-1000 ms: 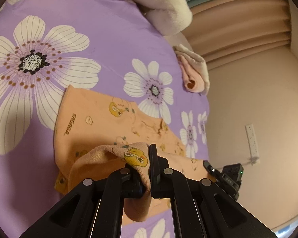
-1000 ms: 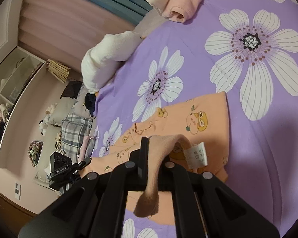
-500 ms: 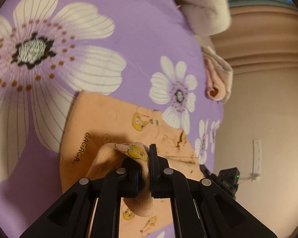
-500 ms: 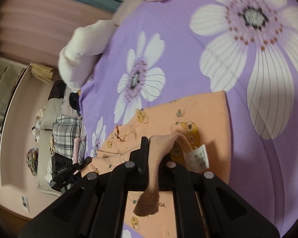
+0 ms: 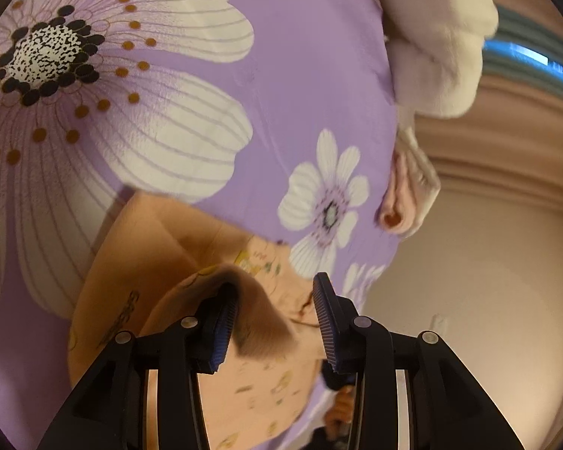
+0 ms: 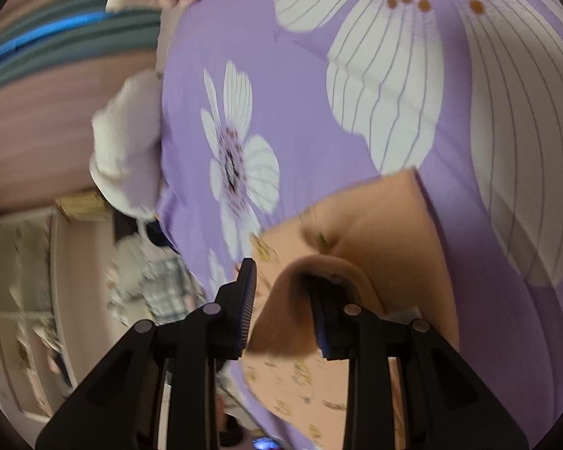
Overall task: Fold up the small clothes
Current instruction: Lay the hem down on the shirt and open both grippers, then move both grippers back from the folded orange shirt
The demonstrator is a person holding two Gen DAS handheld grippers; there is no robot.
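A small orange garment (image 5: 161, 247) with cartoon prints lies folded over on the purple flowered bedspread (image 5: 300, 75). My left gripper (image 5: 274, 288) hovers just above it with its jaws opening. A raised fold of the cloth leans on the left pad, and the right pad stands clear of it. In the right wrist view the same garment (image 6: 386, 225) lies close below my right gripper (image 6: 281, 273), whose jaws are also opening. There a flap of cloth drapes over the right finger, with a gap to the left pad.
A white fluffy bundle (image 5: 443, 37) and a folded pink and cream stack (image 5: 405, 195) sit near the bed's far edge, by the curtain. The right wrist view shows that bundle (image 6: 127, 142), plaid clothes (image 6: 165, 288) and shelving (image 6: 18, 281) beyond the bed.
Both grippers were shut on the garment's lifted edge. They have come down toward the bed, rolled, and their jaws have parted, so the cloth now hangs loose between them.
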